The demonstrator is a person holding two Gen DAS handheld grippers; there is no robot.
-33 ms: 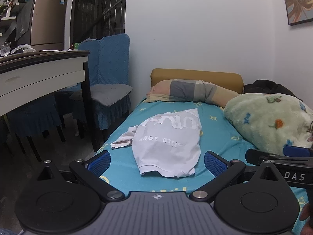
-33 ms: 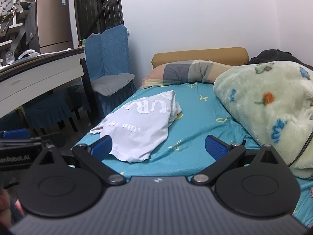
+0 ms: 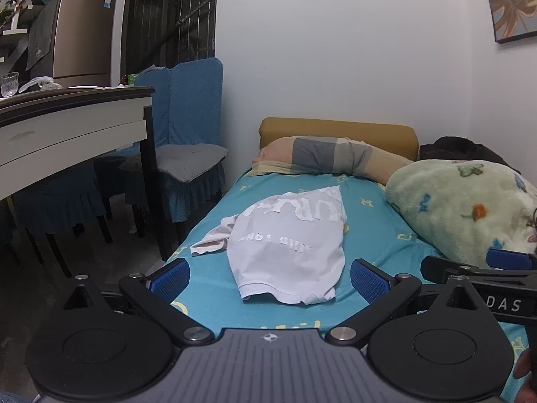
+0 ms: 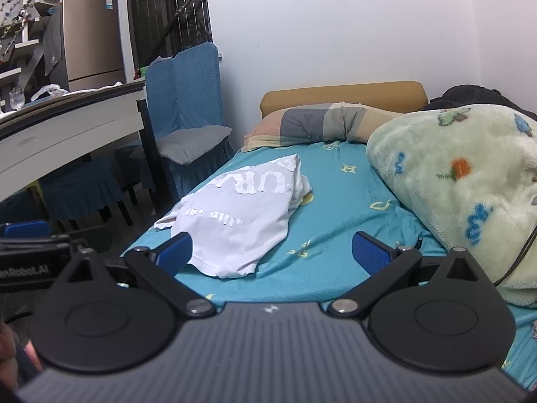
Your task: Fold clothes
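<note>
A crumpled white T-shirt (image 3: 288, 245) with white lettering lies on the teal bed sheet (image 3: 376, 235), hem toward me and one sleeve trailing off to the left. My left gripper (image 3: 268, 278) hovers just short of the hem, jaws wide open and empty. In the right wrist view the same T-shirt (image 4: 235, 215) sits left of centre. My right gripper (image 4: 273, 252) is open over the sheet, its left pad close beside the hem, holding nothing. Each gripper shows at the edge of the other's view: the right gripper (image 3: 486, 268) and the left gripper (image 4: 33, 255).
A fluffy pale-green blanket (image 3: 470, 208) is heaped along the bed's right side. A striped pillow (image 3: 335, 158) lies at the headboard. Left of the bed stand a blue-covered chair (image 3: 191, 154) and a white table (image 3: 67, 127). The wall runs behind and to the right.
</note>
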